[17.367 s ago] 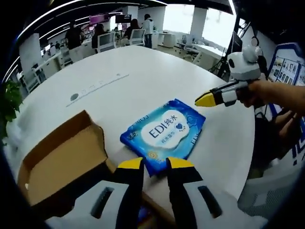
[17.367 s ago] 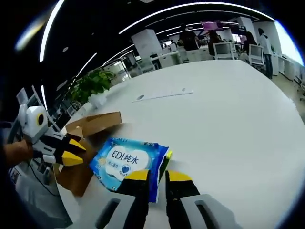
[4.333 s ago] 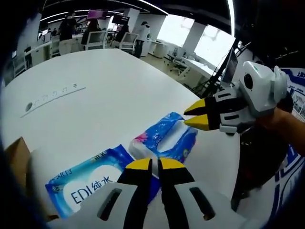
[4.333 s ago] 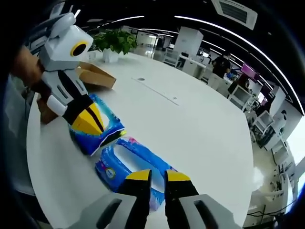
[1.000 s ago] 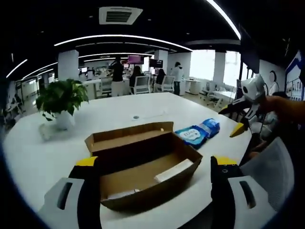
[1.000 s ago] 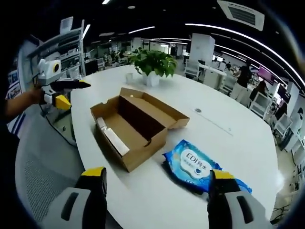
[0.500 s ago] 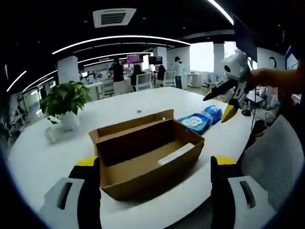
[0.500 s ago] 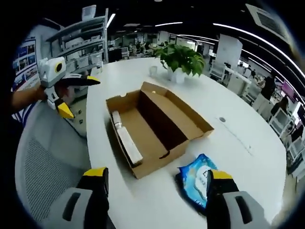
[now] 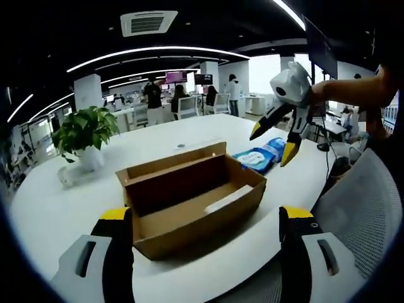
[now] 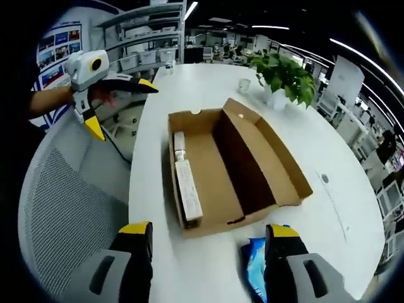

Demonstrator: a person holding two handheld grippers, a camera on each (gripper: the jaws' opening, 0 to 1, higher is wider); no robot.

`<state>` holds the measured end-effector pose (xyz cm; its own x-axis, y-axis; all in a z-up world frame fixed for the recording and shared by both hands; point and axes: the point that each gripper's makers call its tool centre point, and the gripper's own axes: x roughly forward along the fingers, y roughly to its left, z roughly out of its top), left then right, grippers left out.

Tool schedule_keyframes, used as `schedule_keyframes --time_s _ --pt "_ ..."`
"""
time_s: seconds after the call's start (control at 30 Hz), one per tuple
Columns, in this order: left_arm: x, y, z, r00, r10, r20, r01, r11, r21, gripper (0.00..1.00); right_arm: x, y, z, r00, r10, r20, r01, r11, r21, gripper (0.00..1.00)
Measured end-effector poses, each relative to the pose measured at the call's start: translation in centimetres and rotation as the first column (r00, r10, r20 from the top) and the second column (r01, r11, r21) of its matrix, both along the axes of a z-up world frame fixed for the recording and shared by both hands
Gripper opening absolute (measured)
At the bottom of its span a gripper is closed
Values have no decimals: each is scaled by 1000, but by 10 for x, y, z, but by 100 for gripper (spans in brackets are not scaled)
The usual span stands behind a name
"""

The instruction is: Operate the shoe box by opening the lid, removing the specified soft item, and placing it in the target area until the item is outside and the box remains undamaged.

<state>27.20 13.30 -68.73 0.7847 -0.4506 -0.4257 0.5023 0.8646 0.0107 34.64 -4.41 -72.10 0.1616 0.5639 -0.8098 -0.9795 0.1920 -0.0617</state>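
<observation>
Resting open on the white worktop (image 9: 57, 208), the cardboard shoe box (image 9: 189, 205) holds a narrow white carton (image 10: 187, 184). Blue wipe packs (image 9: 260, 156) lie outside, just beside its far end. Left gripper (image 9: 208, 221) and right gripper (image 10: 208, 235) both hang with jaws spread wide, empty.

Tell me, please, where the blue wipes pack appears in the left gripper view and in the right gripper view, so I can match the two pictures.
Left gripper view: the blue wipes pack lies right of centre on the white table, beyond the right end of the open cardboard box, below the right tool.
Right gripper view: the pack sits at the bottom edge, partly cut off, just below the box.
Shared landmark: the potted plant beyond the box.
</observation>
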Motion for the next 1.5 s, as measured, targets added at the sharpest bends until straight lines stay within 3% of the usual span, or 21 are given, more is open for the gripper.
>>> schedule_keyframes --time_s 0.53,1.0,1.23,1.5 --pt "2 4 1 999 16 44 -15 1000 -12 100 14 22 -15 986 164 -16 -165 984 -65 60" --pt "2 3 4 998 17 53 -15 999 -42 100 13 36 -41 952 303 -36 -305 946 -110 50" --pt "3 4 3 999 22 46 -20 999 -50 100 19 42 -49 947 320 -31 -321 938 -131 44" --pt "3 4 1 999 24 37 -22 998 -54 100 17 50 -61 938 339 -72 -345 930 -125 41"
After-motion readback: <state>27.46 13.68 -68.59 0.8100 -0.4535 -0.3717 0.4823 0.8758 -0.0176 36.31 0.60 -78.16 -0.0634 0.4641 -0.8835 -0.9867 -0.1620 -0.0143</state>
